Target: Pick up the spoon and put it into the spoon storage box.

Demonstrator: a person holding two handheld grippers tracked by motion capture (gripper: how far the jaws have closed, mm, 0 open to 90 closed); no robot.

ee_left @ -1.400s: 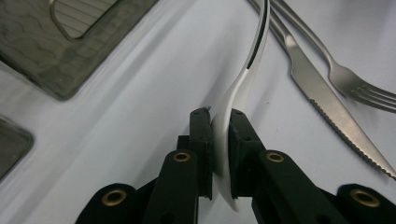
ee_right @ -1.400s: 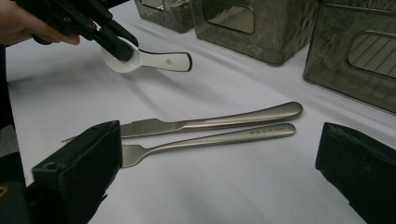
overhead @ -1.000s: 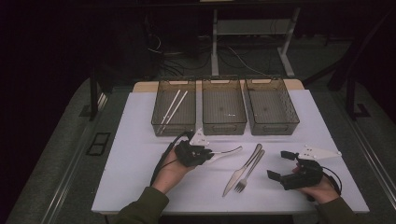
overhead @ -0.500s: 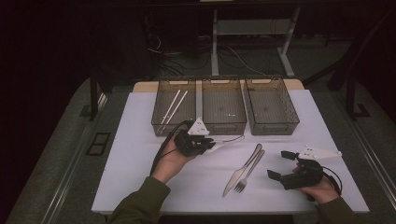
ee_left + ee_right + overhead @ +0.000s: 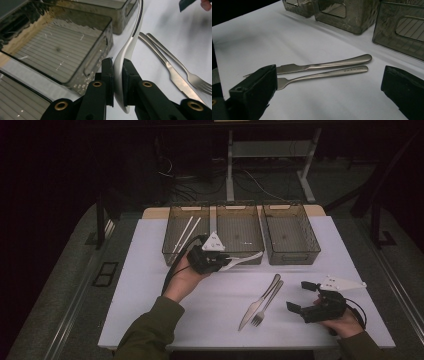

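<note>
My left gripper (image 5: pixel 223 263) is shut on the bowl end of a silver spoon (image 5: pixel 247 258) and holds it in the air by the front wall of the middle smoky tray (image 5: pixel 239 208). In the left gripper view the spoon (image 5: pixel 130 42) stands on edge between the pads of the left gripper (image 5: pixel 118 63), its handle pointing away. A knife (image 5: pixel 257 302) and a fork (image 5: pixel 270 301) lie side by side on the white table. My right gripper (image 5: pixel 299 296) rests open just right of them; in the right gripper view the knife (image 5: pixel 332 64) and fork (image 5: pixel 329 77) lie ahead of its spread jaws.
Three smoky plastic trays stand in a row at the back. The left tray (image 5: pixel 170 254) holds white sticks (image 5: pixel 186 232); the right tray (image 5: pixel 314 240) looks bare inside. The white mat (image 5: pixel 145 290) ends close to the front edge by my forearms.
My left gripper has lifted with the spoon and moved away from me, toward the front of the middle tray. The right gripper, knife and fork have stayed put.
</note>
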